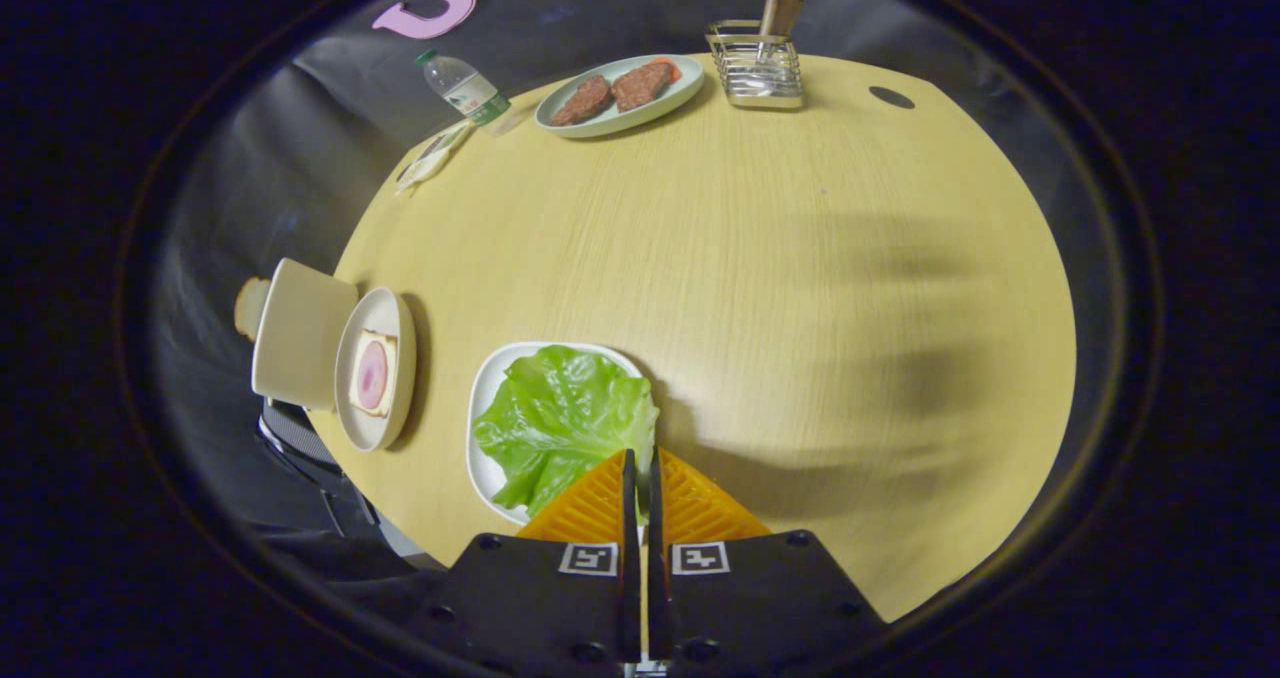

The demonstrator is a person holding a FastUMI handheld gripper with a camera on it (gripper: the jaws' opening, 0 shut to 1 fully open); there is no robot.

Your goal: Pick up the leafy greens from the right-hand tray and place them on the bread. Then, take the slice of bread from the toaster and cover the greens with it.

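- Gripper view puts the tongs (641, 468) low over the near edge of the table (800, 288), their two fingers pressed almost together with only a thin slit between them. The tips sit at the near edge of the lettuce leaf (560, 423); I cannot tell whether a fold of it is caught in that slit, so I would not call it gripped.
- The leaf lies on a white tray (487, 388) just ahead of the fingers, covering most of it and reaching to its right rim.
- It looks very light, thin and floppy, with a crinkled surface. My guess is it will droop and swing once lifted, and could tear or slip out if only a small fringe is pinched.
- The best hold is probably a thicker fold or the pale rib near the edge closest to the fingers, taken deep between the pads.
- To the left of the tray stands a round plate (350, 358) with a slice of bread (372, 373), a pink round of filling on top. That is where the leaf belongs.
- Just beyond the plate is the pale toaster (300, 333), with another slice (248, 308) peeking out on its far side.
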